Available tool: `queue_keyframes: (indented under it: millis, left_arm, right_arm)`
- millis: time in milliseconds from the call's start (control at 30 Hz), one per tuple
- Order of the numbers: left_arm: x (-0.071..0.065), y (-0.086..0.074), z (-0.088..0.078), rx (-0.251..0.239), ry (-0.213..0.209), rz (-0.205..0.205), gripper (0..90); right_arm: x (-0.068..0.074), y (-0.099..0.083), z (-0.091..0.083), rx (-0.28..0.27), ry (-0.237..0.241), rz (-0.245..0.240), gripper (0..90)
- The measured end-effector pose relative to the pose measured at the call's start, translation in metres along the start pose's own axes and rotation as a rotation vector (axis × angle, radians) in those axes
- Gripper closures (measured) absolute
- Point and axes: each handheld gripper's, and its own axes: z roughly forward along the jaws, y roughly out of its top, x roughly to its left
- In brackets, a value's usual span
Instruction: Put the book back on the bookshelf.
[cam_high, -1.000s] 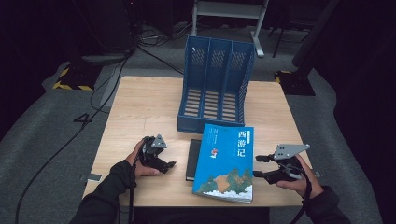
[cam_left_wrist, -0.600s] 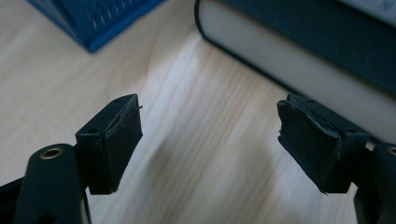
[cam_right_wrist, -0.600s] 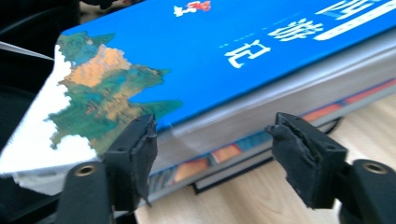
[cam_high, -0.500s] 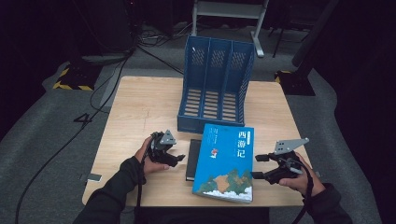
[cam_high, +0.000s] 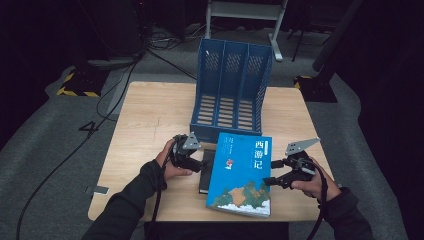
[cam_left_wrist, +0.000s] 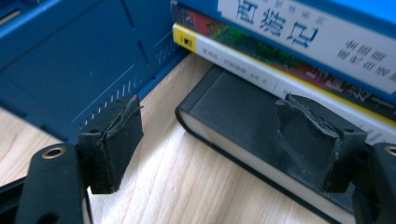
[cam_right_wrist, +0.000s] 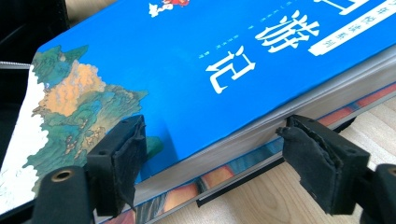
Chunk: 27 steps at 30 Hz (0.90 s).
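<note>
The right gripper (cam_high: 271, 171) stands with its jaws wide, having just been opening; the fore-edge of the blue book (cam_high: 241, 172) lies between them, one pad over the cover and the other beside the page block, neither visibly pressing. The left gripper (cam_high: 198, 161) sits on the opposite side of the blue book, its jaws open too after closing a little, and they bracket the corner of a black book (cam_left_wrist: 243, 116) without touching it.

The blue book tops a stack of three: beneath it lies a book with a colourful spine (cam_left_wrist: 261, 63), and the black book is at the bottom, jutting out toward the left gripper. The blue cover bears white Chinese characters and a painted landscape with white clouds. Just beyond the blue book's far edge, a blue file rack (cam_high: 231, 90) stands on the wooden worktop (cam_high: 150, 120).
</note>
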Motion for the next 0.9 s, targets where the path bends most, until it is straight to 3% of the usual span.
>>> queue_keyframes:
  millis: [133,233,333,600,800,900]
  left_arm:
    - [0.0,0.005,0.0,-0.025,0.003,0.004,22.2]
    - [0.0,0.006,0.001,-0.021,-0.002,0.002,22.3]
    - [0.001,0.007,0.0,-0.037,-0.016,-0.005,22.2]
    - [0.005,0.013,0.001,-0.063,-0.024,-0.016,22.7]
    - [0.008,0.014,0.001,-0.07,-0.036,-0.028,23.1]
    - [0.008,0.014,0.001,-0.071,-0.031,-0.018,23.1]
  right_arm:
    - [-0.001,0.001,0.0,0.005,-0.004,0.011,24.2]
    - [0.0,0.001,0.001,0.023,-0.034,0.041,21.4]
    - [-0.002,0.0,0.002,0.018,-0.012,0.049,22.6]
    - [0.003,0.003,0.002,-0.003,-0.032,-0.006,22.6]
    - [0.003,0.008,0.002,-0.05,-0.006,-0.055,26.1]
    - [-0.003,0.015,0.011,-0.078,0.026,-0.05,32.0]
